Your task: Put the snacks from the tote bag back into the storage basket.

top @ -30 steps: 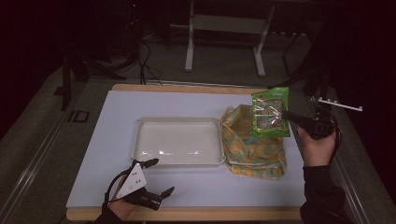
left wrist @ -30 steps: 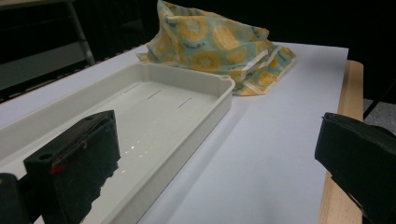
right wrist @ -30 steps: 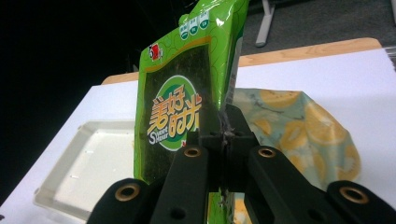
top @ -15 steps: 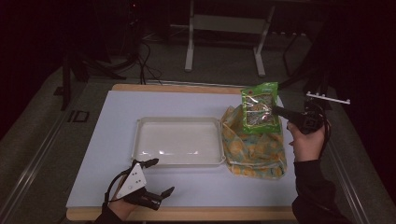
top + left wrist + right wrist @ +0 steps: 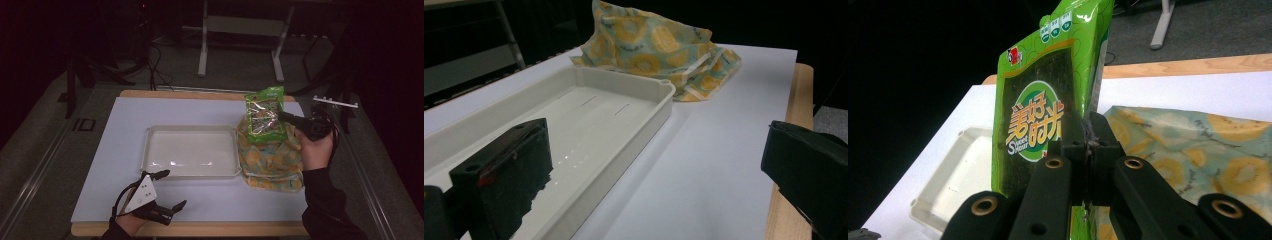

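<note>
— Where is the packet?

— At the right of the high view, the right gripper (image 5: 286,118) is clamped on one edge of a green packet (image 5: 265,115), held in the air over a patterned cloth bag (image 5: 270,162). Its long axis stands nearly upright, top edge toward the top of the frame.

— And the other side?

— The left gripper (image 5: 167,192) sits at the lower left, jaws spread apart, holding nothing, just beside a white tray (image 5: 192,172) at the centre of the table (image 5: 125,130).
</note>
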The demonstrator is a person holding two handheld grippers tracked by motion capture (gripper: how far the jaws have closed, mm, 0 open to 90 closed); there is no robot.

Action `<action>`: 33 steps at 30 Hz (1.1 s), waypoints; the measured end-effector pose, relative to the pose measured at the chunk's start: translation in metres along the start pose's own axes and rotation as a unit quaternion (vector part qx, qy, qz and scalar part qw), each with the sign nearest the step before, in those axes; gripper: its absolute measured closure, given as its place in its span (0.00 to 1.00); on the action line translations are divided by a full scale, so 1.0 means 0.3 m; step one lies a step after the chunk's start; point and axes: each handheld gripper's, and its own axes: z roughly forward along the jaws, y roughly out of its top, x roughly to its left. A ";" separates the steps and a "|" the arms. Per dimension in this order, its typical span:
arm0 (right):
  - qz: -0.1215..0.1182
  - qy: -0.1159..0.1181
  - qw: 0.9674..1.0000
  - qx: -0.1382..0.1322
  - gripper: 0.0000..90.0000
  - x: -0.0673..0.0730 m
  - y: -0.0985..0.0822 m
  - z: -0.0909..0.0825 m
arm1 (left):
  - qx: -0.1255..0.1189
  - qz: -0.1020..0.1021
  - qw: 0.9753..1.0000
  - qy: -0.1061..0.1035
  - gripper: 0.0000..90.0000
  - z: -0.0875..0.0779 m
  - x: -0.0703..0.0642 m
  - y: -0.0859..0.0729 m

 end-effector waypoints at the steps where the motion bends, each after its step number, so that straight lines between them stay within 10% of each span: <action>1: -0.001 0.001 1.000 0.001 0.99 0.004 -0.001 0.005 | 0.000 0.001 1.000 0.000 0.01 0.000 0.000 0.000; 33: -0.012 0.037 0.999 0.022 0.99 0.134 -0.033 0.155 | 0.000 0.000 1.000 0.000 0.01 -0.003 -0.002 0.001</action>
